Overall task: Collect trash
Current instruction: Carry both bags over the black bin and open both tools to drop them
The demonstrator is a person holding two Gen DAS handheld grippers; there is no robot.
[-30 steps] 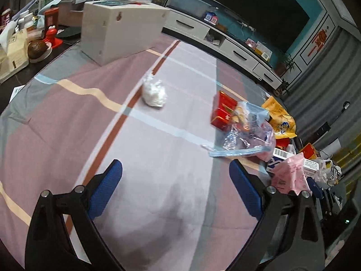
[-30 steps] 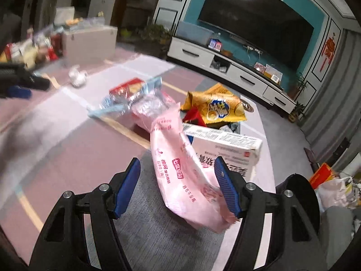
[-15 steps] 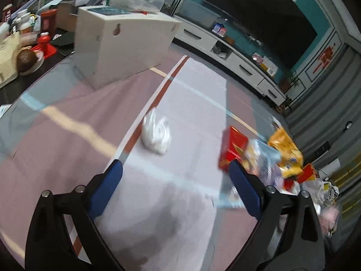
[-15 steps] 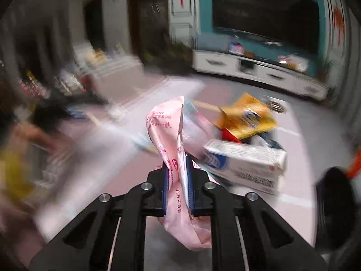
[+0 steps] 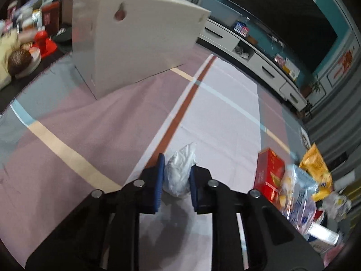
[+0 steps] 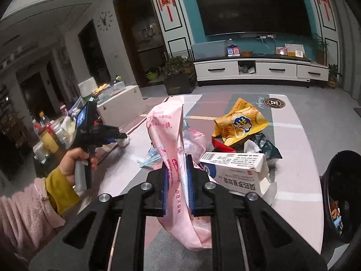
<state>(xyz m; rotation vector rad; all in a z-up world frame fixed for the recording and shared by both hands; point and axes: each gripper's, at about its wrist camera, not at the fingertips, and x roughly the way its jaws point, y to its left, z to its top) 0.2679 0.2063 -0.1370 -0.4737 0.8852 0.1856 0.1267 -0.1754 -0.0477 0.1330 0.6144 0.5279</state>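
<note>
Fingers [image 5: 158,176] of our left gripper [image 5: 176,178] press from both sides on a crumpled white wad [image 5: 179,174], which lies on the white panel of the tablecloth [image 5: 225,122], just beside its brown stripe. The wad has its narrow tip pointing away from us, so its long axis runs forward along the fingers.

Our right gripper [image 6: 176,180] is clamped on a pink wrapper [image 6: 171,135]. The wrapper stands almost upright between the blue pads [image 6: 165,185]; its long axis goes up and down, one end rises above the fingers and the other end hangs below them.

Around the left gripper we see a big white box [image 5: 135,38] standing further on the cloth, and to the right a red carton [image 5: 268,176], touching a clear plastic bag [image 5: 297,194]. Behind the pink wrapper a white medicine box [image 6: 237,169] and a yellow chip bag [image 6: 241,122] lie in one pile near the table's far end. A black bin [image 6: 338,194] stands at the right edge.

The cloth has pink, grey and white panels. In the room behind it we see a dark television [image 6: 252,6] on a teal wall, above a white cabinet [image 6: 261,70].
</note>
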